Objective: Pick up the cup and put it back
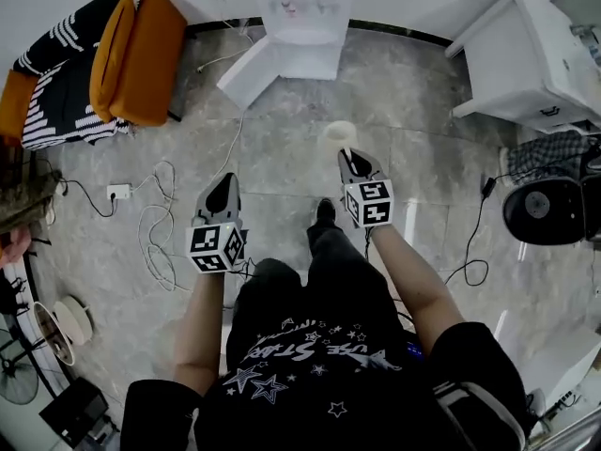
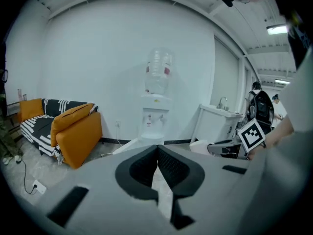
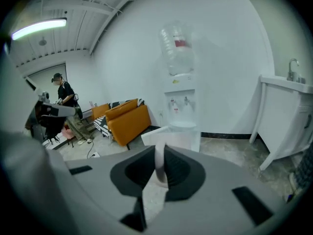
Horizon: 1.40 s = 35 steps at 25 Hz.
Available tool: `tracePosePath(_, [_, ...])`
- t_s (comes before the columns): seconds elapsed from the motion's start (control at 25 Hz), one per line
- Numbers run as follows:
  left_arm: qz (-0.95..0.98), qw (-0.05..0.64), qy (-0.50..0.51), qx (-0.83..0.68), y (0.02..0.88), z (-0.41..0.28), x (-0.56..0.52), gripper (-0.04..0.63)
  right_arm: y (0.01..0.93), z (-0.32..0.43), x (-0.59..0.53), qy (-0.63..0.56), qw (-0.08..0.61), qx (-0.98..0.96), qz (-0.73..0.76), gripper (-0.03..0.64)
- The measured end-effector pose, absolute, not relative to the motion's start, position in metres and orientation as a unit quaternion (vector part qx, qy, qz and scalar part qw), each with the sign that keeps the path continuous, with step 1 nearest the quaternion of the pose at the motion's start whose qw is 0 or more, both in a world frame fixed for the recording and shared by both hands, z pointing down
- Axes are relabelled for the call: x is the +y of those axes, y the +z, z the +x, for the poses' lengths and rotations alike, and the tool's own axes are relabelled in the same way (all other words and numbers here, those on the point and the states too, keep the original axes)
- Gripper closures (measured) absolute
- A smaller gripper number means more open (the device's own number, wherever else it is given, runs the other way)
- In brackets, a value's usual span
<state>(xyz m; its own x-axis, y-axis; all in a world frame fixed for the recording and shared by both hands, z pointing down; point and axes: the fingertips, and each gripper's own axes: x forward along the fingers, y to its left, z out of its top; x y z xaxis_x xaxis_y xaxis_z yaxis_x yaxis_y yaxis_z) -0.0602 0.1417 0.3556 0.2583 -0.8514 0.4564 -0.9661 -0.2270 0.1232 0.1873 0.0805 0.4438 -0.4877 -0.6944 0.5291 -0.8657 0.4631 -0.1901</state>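
Note:
A white paper cup [image 1: 338, 137] hangs over the floor, in front of the water dispenser [image 1: 300, 17]. My right gripper [image 1: 346, 155] is shut on its rim. In the right gripper view the cup's wall [image 3: 160, 161] shows as a thin white strip pinched between the dark pads [image 3: 177, 173]. My left gripper [image 1: 225, 179] is held beside it to the left, at about the same height. Its jaws [image 2: 157, 151] are shut tip to tip with nothing between them. In the left gripper view the right gripper's marker cube [image 2: 252, 134] is at the right.
An orange-cushioned sofa [image 1: 136, 54] with a striped throw stands at the back left. A white sink cabinet [image 1: 526, 54] is at the back right. Cables and a power strip [image 1: 118, 192] lie on the stone floor at the left. A black round device [image 1: 545, 209] sits at the right.

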Motion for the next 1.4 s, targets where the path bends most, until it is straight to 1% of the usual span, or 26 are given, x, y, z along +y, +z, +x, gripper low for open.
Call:
tracePosePath(0.2, [0.749,0.218,0.146,-0.609,0.390,-0.050,0.095,0.586,0.486,0.192,0.026,0.239,0.225,-0.830,0.450,0.574])
tracePosePath(0.4, [0.754,0.213,0.149,-0.603,0.425,-0.041,0.049,0.586,0.523,0.185,-0.023,0.247,0.245,-0.821,0.453,0.574])
tracePosePath(0.68, [0.767,0.227,0.138,-0.584,0.513,-0.046,-0.022,0.586,0.591,0.158,-0.093,0.267,0.239,-0.809,0.466,0.574])
tracePosePath(0.84, [0.766,0.231,0.136,-0.584,0.575,-0.067,-0.068,0.586,0.648,0.134,-0.144,0.253,0.240,-0.814,0.464,0.574])
tracePosePath(1.16, [0.787,0.212,0.166,-0.556,0.687,-0.102,-0.157,0.586,0.770,0.096,-0.263,0.228,0.223,-0.813,0.487,0.574])
tracePosePath(1.4, [0.798,0.200,0.141,-0.550,0.762,-0.108,-0.225,0.586,0.849,0.089,-0.347,0.201,0.202,-0.815,0.505,0.574])
